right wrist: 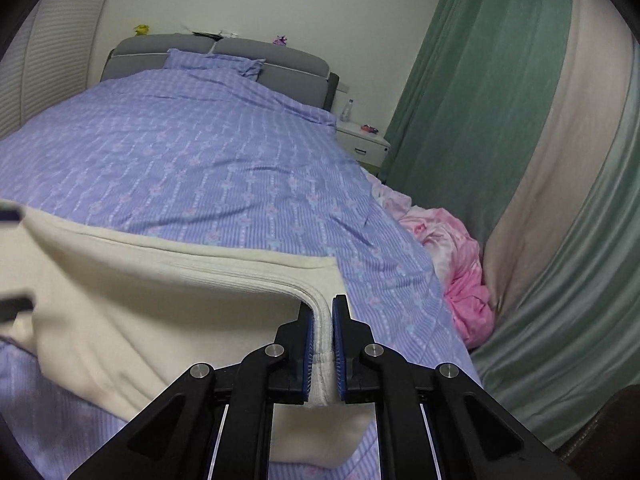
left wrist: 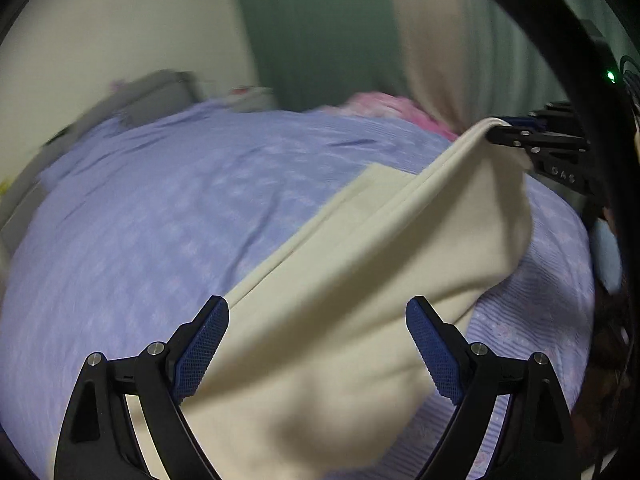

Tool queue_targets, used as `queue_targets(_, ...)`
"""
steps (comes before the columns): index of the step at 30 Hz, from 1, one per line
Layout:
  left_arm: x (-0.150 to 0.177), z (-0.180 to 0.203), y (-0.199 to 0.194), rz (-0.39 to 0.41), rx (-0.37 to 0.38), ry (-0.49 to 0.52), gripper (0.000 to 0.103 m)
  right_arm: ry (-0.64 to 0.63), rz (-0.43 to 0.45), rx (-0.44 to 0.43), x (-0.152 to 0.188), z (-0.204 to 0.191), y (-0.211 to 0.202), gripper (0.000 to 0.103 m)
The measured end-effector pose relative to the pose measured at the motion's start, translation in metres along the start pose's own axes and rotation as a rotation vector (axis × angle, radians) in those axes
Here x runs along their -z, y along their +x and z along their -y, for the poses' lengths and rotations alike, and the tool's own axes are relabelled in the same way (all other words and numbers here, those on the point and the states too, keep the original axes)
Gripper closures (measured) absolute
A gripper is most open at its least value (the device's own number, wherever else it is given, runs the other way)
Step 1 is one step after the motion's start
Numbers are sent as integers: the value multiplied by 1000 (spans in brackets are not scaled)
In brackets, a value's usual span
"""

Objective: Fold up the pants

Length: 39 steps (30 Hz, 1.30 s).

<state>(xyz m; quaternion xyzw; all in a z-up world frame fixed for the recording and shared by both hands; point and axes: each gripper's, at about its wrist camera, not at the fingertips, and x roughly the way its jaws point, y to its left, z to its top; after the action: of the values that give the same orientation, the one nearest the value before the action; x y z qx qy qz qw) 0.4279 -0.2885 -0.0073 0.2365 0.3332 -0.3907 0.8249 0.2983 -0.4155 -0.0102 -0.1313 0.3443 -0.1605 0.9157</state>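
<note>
Right tongs (right wrist: 323, 344) clamped tight, angled downward; left tongs (left wrist: 318, 344) spread wide.

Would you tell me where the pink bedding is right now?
In the right wrist view the pink bedding lies bunched on the right, between the purple bedspread's edge and the green curtain, nearer than the white nightstand.

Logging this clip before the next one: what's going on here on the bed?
A person with two handheld grippers is folding cream pants on a bed with a purple bedspread. The right gripper has its jaws shut on a folded edge of the pants and holds it lifted off the bed. The left gripper has its jaws wide open with the fabric lying between them, not gripped. The rest of the pants drapes down onto the bedspread.
</note>
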Motion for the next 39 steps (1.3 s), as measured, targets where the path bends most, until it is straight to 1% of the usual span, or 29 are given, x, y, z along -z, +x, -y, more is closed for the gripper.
queue_targets(2,-14,0,23,-52,79,49,13,6,-10,-6,-2,5,8,94)
queue_targets(3,-18,0,34,-69,100,69,14,14,-19,-16,-3,7,12,94)
queue_targets(4,-20,-1,45,-90,107,81,22,18,-22,-23,-5,9,15,94)
queue_targets(5,-22,-4,60,-121,99,82,50,18,-21,-26,-7,11,18,94)
queue_targets(6,-24,-6,67,-140,85,72,71,10,-20,-23,-9,10,21,94)
queue_targets(7,-26,-11,77,-164,65,47,94,-5,-20,-15,-12,9,25,94)
queue_targets(8,-30,-19,84,-172,57,10,94,-21,-21,-15,-15,8,28,94)
queue_targets(9,-35,-26,86,-153,44,-12,94,-36,-24,-16,-20,7,32,94)
queue_targets(10,-43,-29,91,-139,27,-21,94,-58,-32,-6,-27,6,40,94)
queue_targets(12,-54,-39,98,-137,-4,-39,94,-97,-38,10,-43,5,54,94)
queue_targets(13,-58,-44,102,-136,-13,-44,94,-105,-54,15,-51,6,64,94)
queue_targets(15,-67,-53,123,-163,-48,-52,94,-98,-101,-2,-64,9,87,94)
queue_targets(18,-68,-57,159,-217,-71,-52,94,-112,-169,-13,-78,6,131,94)
queue_targets(21,-58,-62,193,-272,-55,-52,93,-121,-242,-16,-79,-2,177,94)
queue_targets(22,-54,-67,199,-291,-51,-53,93,-119,-262,-25,-78,-3,188,94)
queue_targets(23,-52,-66,205,-305,-50,-56,90,-115,-281,-33,-76,-4,197,94)
queue_targets(26,-49,-69,222,-318,-49,-64,86,-117,-324,-31,-68,-8,223,94)
queue_targets(27,-49,-66,226,-318,-61,-58,83,-118,-320,-22,-66,-8,228,93)
queue_targets(28,-51,-65,228,-313,-82,-48,74,-121,-311,-12,-65,-7,231,86)
queue_targets(29,-52,-62,229,-293,-115,-38,56,-118,-296,29,-63,-5,231,71)
queue_targets(30,-61,-52,220,-269,-155,-25,46,-107,-284,72,-63,-1,230,62)
queue_targets(31,-67,-47,212,-216,-199,-12,32,-87,-249,123,-62,5,223,47)
queue_targets(32,-71,-44,204,-167,-223,-4,27,-74,-213,142,-61,10,215,42)
queue_targets(33,-76,-41,195,-125,-242,-5,23,-62,-192,148,-60,15,206,42)
queue_targets(34,-80,-38,185,-87,-254,-20,16,-46,-181,157,-59,21,198,42)
queue_targets(35,-83,-34,173,-57,-238,-33,16,-27,-169,163,-57,28,188,42)
queue_targets(37,-83,-24,150,-7,-195,-39,16,11,-126,147,-49,41,160,42)
queue_targets(39,-78,-8,127,26,-187,-52,16,78,-90,95,-36,56,131,42)
